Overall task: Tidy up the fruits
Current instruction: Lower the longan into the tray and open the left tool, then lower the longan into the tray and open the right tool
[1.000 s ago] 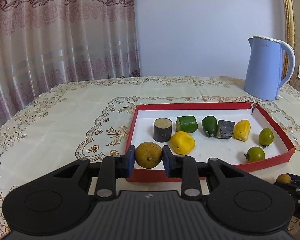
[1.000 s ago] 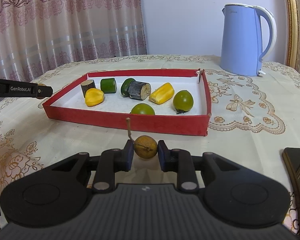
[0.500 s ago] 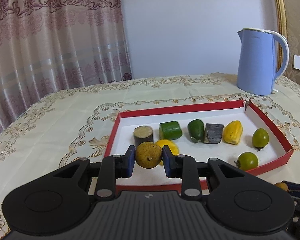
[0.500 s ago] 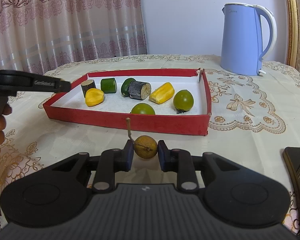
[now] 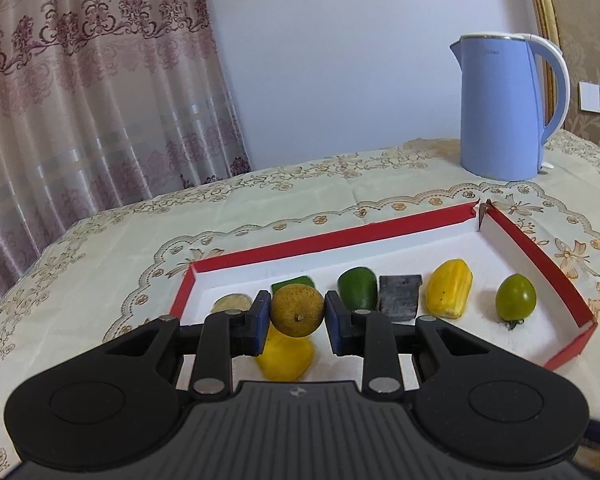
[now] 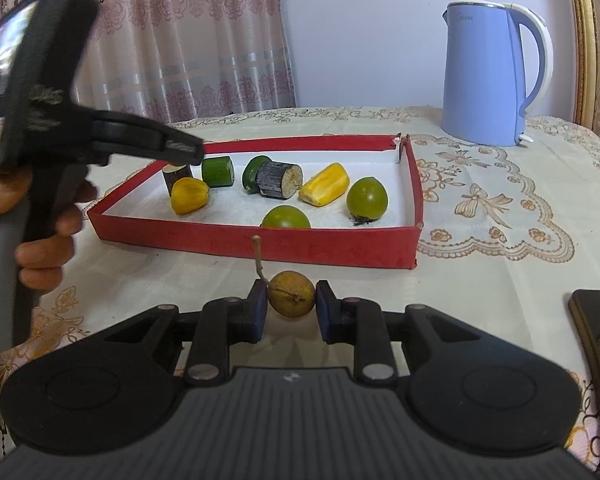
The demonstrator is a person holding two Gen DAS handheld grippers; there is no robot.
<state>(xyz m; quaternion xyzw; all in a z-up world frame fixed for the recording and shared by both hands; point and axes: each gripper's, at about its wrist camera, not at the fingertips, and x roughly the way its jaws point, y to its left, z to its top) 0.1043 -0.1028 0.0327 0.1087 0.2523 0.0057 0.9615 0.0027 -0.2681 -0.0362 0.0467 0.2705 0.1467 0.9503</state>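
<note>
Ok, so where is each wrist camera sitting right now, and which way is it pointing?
Left wrist: on the left gripper, raised over the red tray's near-left part, facing the blue kettle; its fingers clamp a brown fruit.
Right wrist: on the right gripper, low before the tray's near wall, facing across it; it grips a stemmed brown fruit; the left hand shows.
Shared: tray, kettle, green tomato.

Left gripper [image 5: 298,318] now above tray [image 5: 539,256].
</note>
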